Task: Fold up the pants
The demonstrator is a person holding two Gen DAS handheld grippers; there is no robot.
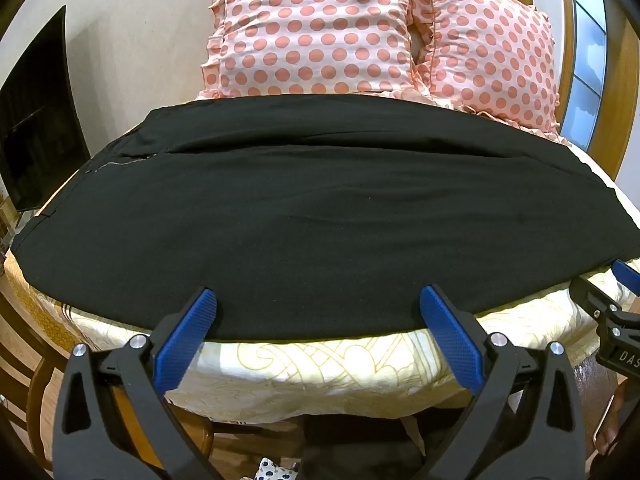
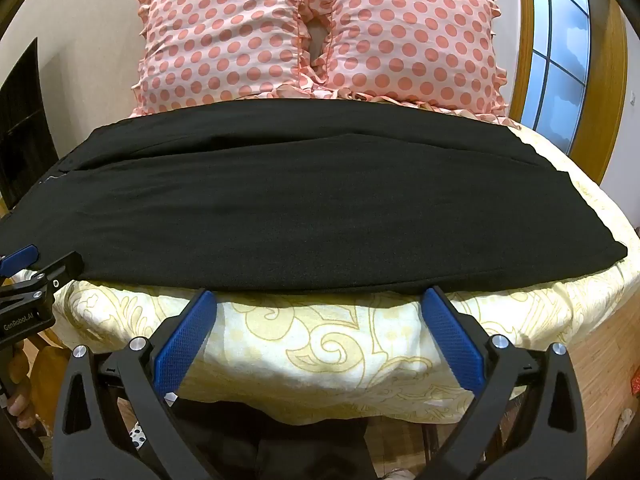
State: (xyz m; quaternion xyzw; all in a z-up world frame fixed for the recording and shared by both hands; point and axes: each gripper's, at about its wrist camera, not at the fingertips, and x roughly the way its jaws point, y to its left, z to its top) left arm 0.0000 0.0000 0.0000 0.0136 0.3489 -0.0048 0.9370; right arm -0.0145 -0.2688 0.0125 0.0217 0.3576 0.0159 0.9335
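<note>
Black pants (image 1: 304,216) lie flat across the bed, spread sideways, with a zipper at the far left; they also show in the right wrist view (image 2: 288,208). My left gripper (image 1: 318,300) is open and empty, its blue pads over the pants' near edge. My right gripper (image 2: 320,300) is open and empty, its fingertips just at the pants' near edge over the bedsheet. The right gripper shows at the right edge of the left wrist view (image 1: 624,276), and the left gripper at the left edge of the right wrist view (image 2: 20,260).
The bed has a cream sheet with a yellow pattern (image 2: 320,344). Two pink polka-dot pillows (image 1: 312,32) (image 2: 408,36) stand behind the pants. A dark screen (image 1: 36,120) is at the left, a window (image 2: 560,52) at the right. Wooden furniture (image 1: 24,344) stands lower left.
</note>
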